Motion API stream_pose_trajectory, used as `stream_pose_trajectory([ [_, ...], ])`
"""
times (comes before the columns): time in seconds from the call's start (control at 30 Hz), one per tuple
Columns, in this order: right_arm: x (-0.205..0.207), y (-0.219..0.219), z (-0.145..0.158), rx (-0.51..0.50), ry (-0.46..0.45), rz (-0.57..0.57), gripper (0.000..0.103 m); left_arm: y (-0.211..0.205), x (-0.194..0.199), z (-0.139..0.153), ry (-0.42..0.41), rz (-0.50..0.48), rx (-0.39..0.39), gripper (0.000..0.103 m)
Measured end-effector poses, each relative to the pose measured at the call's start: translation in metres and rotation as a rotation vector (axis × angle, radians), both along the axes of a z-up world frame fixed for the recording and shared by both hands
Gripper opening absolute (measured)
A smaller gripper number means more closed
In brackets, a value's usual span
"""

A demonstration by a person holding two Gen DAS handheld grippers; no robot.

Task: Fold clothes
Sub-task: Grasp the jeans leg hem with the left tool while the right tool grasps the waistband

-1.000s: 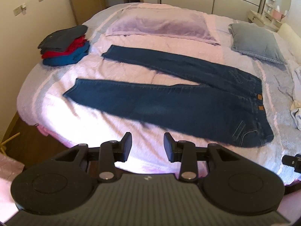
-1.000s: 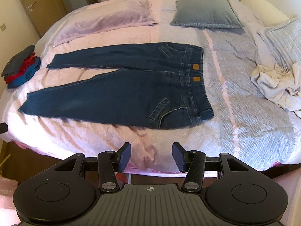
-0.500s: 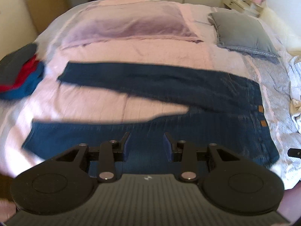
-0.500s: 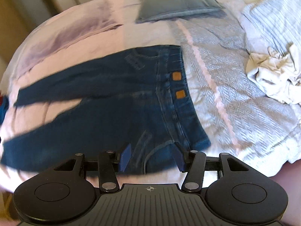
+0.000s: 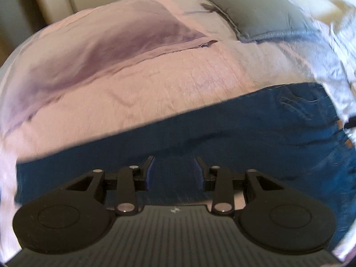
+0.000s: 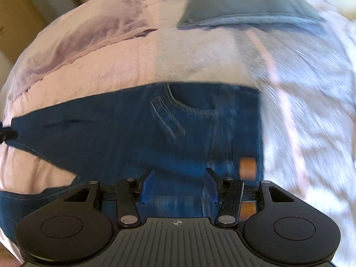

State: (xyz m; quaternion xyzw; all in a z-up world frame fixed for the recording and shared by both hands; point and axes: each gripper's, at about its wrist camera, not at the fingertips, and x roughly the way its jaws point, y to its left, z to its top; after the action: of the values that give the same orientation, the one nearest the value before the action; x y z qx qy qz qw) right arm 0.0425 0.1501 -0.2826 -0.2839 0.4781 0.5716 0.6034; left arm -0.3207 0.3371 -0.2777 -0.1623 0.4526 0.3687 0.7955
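From the left wrist, the left gripper (image 5: pixel 174 170) hangs low over a leg of the jeans (image 5: pixel 222 133) spread flat on the bed (image 5: pixel 178 73), jaws spread wide with nothing between them; the step looks like the reach for a first fold, and next it must pinch the leg edge. From the right wrist, the right gripper (image 6: pixel 181 185) is likewise wide apart and empty above the waistband, near the tan patch (image 6: pixel 248 166), though blur hides whether it touches cloth. No containers are visible in either view

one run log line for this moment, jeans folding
phase: reach | left gripper: open, over jeans leg | right gripper: open, over waistband | jeans: flat on bed, unfolded
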Motion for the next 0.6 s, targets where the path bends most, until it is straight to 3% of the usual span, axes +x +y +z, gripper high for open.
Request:
stream_pose_trajectory([
  [0.13, 0.011, 0.062, -0.017, 0.042, -0.016, 0.153, 0.052, 0.055, 0.02, -0.029, -0.015, -0.14, 0.033, 0.033],
  [0.27, 0.014, 0.119, -0.035, 0.055, -0.07, 0.331, 0.052, 0.098, 0.031, -0.057, -0.006, -0.292, 0.016, 0.033],
  [0.43, 0.02, 0.163, -0.063, -0.018, -0.087, 0.474, 0.052, 0.129, 0.034, -0.091, 0.034, -0.421, -0.089, 0.033],
  [0.6, 0.034, 0.195, -0.091, -0.105, 0.034, 0.512, 0.052, 0.153, 0.025, -0.112, 0.031, -0.438, -0.206, 0.038],
])
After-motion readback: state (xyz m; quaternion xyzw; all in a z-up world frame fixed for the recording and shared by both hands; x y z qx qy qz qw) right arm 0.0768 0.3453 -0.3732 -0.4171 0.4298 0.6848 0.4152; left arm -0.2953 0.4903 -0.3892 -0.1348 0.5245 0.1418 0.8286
